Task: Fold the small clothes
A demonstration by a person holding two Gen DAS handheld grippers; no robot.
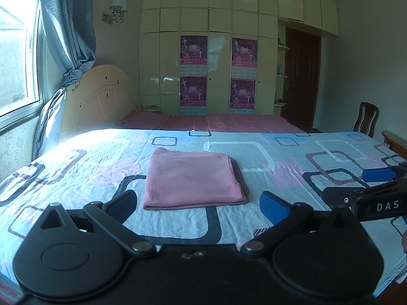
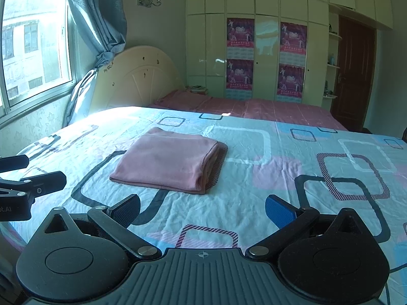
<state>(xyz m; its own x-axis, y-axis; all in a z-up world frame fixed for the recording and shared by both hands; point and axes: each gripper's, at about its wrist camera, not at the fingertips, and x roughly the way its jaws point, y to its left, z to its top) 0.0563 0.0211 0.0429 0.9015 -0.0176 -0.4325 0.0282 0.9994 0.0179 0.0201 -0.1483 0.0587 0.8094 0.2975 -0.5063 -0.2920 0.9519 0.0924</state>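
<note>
Left gripper (image 1: 199,203): jaws spread wide, nothing between them, held low over the near part of the bed, short of the garment. Right gripper (image 2: 203,209): likewise wide and empty, same height, alongside the left one.

Bed (image 1: 279,152): patterned sheet, blue, pink and white squares, lightly creased. A second bed (image 1: 229,122) with a pink cover sits just behind it.

Pink garment (image 1: 193,180): lies flat on the sheet near the middle of the bed, ahead of both grippers and apart from both. Already a tidy rectangle, several layers stacked.

Progress, judged: this piece looks finished, edges squared, no loose sleeve or corner showing. No other clothing in sight on the sheet, so what is left, if anything, cannot be told from here.

View differences: the right wrist camera shows the garment's right side as rounded stacked folds with a dark striped layer underneath; from the left wrist that side is only a thin striped edge. The left view catches a chair (image 1: 366,118) at far right; the right view does not.
</note>
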